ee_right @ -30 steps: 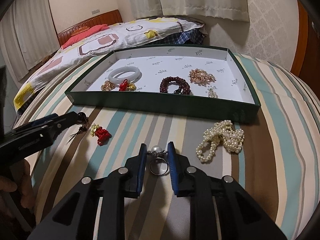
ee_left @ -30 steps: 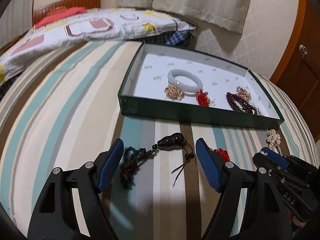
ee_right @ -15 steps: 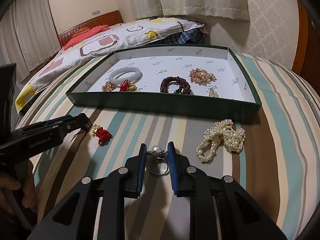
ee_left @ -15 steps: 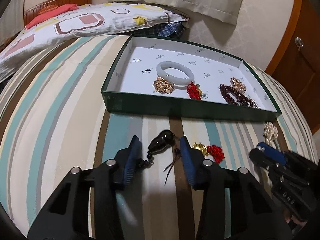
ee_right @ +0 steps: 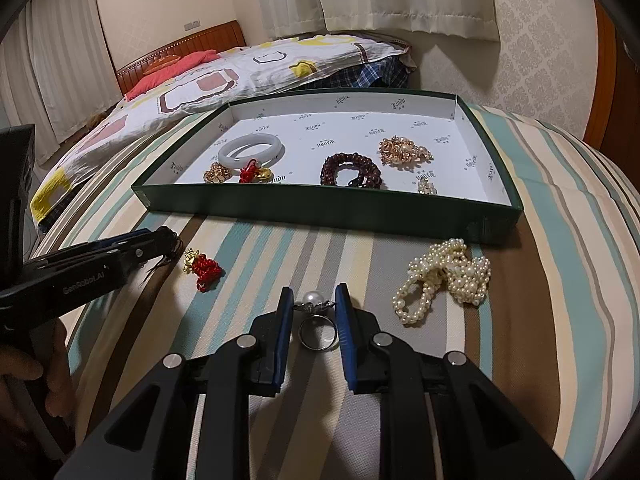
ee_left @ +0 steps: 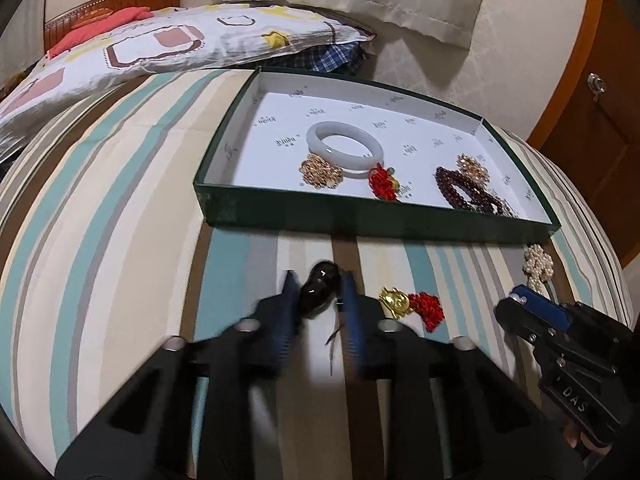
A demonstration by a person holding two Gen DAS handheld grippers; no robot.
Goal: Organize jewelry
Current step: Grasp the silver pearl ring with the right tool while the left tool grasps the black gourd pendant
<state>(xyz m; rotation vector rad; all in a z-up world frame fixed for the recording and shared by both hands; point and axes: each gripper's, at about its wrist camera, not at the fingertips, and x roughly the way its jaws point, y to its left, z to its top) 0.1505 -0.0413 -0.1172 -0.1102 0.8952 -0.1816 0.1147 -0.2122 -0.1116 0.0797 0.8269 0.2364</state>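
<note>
My left gripper (ee_left: 318, 285) is shut on a black gourd pendant (ee_left: 318, 290) with a dark cord, just above the striped bedcover. My right gripper (ee_right: 313, 298) is shut on a silver pearl ring (ee_right: 315, 322) over the same cover. The green tray (ee_left: 360, 220) with a white floor lies beyond both; it holds a white bangle (ee_left: 345, 149), gold pieces, a red knot charm and dark red beads (ee_right: 351, 169). A red and gold charm (ee_right: 201, 267) and a pearl strand (ee_right: 444, 280) lie on the cover in front of the tray (ee_right: 320, 208).
A patterned quilt (ee_left: 160, 48) and pillows lie behind the tray on the left. A wooden door (ee_left: 592, 92) stands at the right. Curtains hang at the back wall. The left gripper also shows at the left of the right wrist view (ee_right: 168, 240).
My left gripper has moved forward and closed on the black gourd pendant, which lay loose between its open fingers a second ago. The right gripper has stayed on the ring.
</note>
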